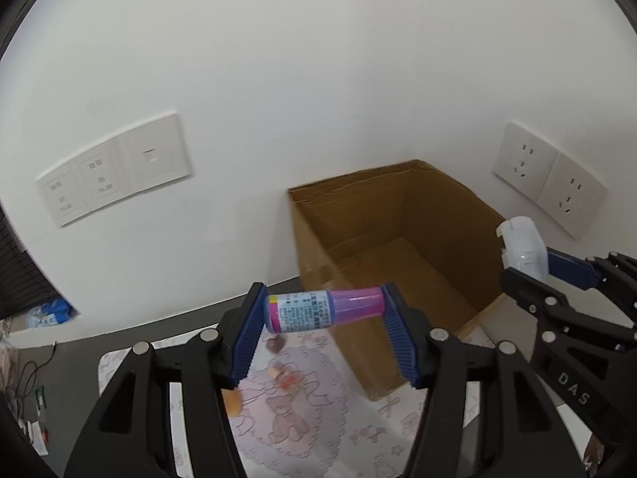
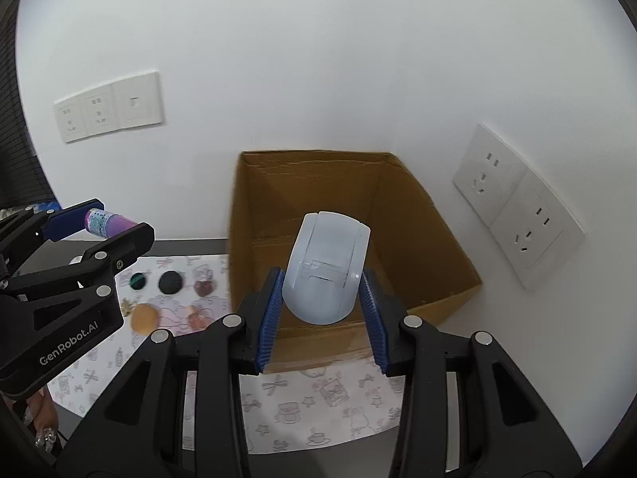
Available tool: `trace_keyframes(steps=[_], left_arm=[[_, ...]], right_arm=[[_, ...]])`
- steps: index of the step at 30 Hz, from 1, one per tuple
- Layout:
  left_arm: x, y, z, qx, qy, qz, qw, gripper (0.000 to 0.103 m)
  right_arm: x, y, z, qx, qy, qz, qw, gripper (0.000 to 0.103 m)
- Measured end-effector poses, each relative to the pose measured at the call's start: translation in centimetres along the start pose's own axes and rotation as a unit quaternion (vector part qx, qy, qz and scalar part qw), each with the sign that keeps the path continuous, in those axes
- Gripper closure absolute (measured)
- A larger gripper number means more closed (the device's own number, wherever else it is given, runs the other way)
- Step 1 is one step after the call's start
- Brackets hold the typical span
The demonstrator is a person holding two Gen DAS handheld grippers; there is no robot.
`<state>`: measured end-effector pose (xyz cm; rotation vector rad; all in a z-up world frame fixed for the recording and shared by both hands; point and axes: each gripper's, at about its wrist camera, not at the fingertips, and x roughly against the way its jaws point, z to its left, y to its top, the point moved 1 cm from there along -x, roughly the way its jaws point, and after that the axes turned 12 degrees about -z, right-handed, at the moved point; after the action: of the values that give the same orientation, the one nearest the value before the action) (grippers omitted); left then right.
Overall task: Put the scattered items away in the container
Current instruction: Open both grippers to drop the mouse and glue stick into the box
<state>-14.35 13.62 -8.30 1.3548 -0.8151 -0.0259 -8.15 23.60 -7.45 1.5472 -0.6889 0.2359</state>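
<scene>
- Left wrist view: the left claw (image 1: 324, 314) is pinching a small pink-and-purple bottle (image 1: 324, 312) sideways, one blue pad on each end, held in the air just in front of the near-left corner of the open cardboard box (image 1: 382, 239). That corner sits right behind the bottle.
- Same view: the box looks empty and is tucked into the corner of the white walls, with a socket panel (image 1: 115, 167) on the left wall and two wall sockets (image 1: 549, 183) on the right one.
- Same view: below the bottle there's a pink patterned mat (image 1: 302, 410) on the dark bench (image 1: 75, 362), with a few small bits on it, mostly hidden by the claw's fingers. The right claw (image 1: 521, 255) comes in from the right edge with a pale thing in it.
- Right wrist view: here that pale thing shows up properly, a light blue mouse (image 2: 324, 275) gripped by its sides in the right claw (image 2: 322, 296), hovering over the box's (image 2: 422, 215) front edge.
- Same view: the loose items are much clearer here: two dark round discs (image 2: 171, 282), a tan round piece (image 2: 144, 317) and a couple of brownish bits, all on the mat left of the box. The left claw (image 2: 113, 225) with the bottle (image 2: 107, 223) hangs above them, blocking nothing in the box.
</scene>
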Motion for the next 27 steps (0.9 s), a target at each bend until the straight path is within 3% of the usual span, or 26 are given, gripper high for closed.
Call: trace_keyframes(steps=[13, 22, 27], left_arm=[[-5.9, 1.6, -5.0, -0.013, -0.042, 0.010, 0.9990, 0.046], [-7.9, 1.9, -5.4, -0.017, -0.037, 0.018, 0.9990, 0.046], [-8.7, 2.0, -4.4, 0.002, -0.010, 0.013, 0.9999, 0.046]], right_arm=[[-4.6, -0.9, -6.6, -0.020, -0.046, 0.023, 0.998, 0.063], [-6.7, -1.0, -7.7, -0.025, -0.043, 0.027, 0.998, 0.063], [-7.2, -1.1, -7.9, -0.031, -0.042, 0.027, 0.998, 0.062]])
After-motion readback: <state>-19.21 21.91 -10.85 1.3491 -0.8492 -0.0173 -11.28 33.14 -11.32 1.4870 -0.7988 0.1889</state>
